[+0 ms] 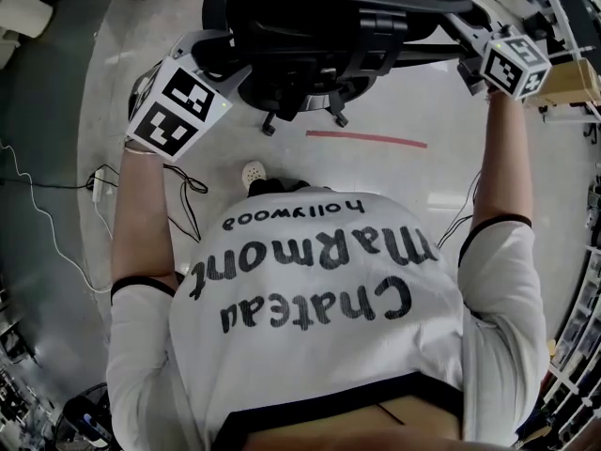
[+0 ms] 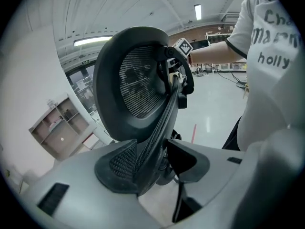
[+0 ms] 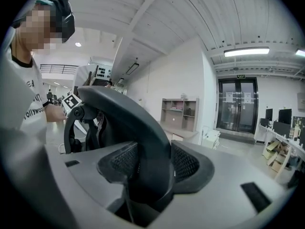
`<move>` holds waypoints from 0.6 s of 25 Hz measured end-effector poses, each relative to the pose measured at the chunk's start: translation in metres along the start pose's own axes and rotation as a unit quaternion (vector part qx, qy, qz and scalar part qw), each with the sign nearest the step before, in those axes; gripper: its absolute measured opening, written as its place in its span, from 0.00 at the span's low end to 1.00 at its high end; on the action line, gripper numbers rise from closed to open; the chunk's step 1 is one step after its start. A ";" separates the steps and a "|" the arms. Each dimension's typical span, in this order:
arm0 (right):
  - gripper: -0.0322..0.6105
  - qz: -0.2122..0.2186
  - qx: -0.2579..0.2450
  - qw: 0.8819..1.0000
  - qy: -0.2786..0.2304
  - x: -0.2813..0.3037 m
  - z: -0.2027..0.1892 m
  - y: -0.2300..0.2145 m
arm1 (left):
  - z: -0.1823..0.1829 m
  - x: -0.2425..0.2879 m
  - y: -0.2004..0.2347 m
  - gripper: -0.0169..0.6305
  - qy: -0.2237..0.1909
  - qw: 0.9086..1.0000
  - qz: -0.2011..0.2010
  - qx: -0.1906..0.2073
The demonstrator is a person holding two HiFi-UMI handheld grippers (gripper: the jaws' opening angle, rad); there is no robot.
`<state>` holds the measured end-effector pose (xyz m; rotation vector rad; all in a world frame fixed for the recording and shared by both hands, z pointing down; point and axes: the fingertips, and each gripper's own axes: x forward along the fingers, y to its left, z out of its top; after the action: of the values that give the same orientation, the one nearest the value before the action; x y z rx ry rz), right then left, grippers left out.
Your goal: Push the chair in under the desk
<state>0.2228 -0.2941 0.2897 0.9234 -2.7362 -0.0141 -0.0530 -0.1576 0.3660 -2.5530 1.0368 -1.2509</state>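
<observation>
- the black office chair (image 1: 319, 36) stands on the pale floor (image 1: 404, 172) right in front of the person, with its backrest (image 2: 136, 80) nearest them. no counter can be picked out beyond it in any view, so the target is out of sight.
- the left claw (image 2: 152, 163) is clamped on 1 side rim of the backrest and the right claw (image 3: 150, 163) on the other. both stand fairly wide because the rim fills the gap, and 1 pad of the left claw looks only lightly seated.
- risk 1: the rim is smooth and curved, so a hard shove could make a claw slide off, most likely the left.
- risk 2: both grips sit high on the backrest, so the force may rock the backrest instead of rolling the castors (image 1: 269, 128).
- risk 3: uneven pressure from the 2 hands would probably spin the seat on its swivel and send the chair off line.
- risk 4: with the push made blind, an armrest (image 3: 71, 128) could strike the counter edge.
- risk 5: the cables (image 1: 192, 195) and power strip (image 1: 98, 188) lie on the floor to the left. they are near enough to snag a foot or a castor if the chair drifts that way.
</observation>
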 end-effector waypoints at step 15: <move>0.40 0.016 0.006 1.000 -0.020 0.020 -0.012 -0.007 | -0.008 0.012 -0.007 0.36 0.017 0.998 0.032 -0.055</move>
<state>0.2147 -0.3105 0.3056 0.8904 -2.7903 -0.0111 -0.0498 -0.1583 0.3823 -2.5630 1.2167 -1.2596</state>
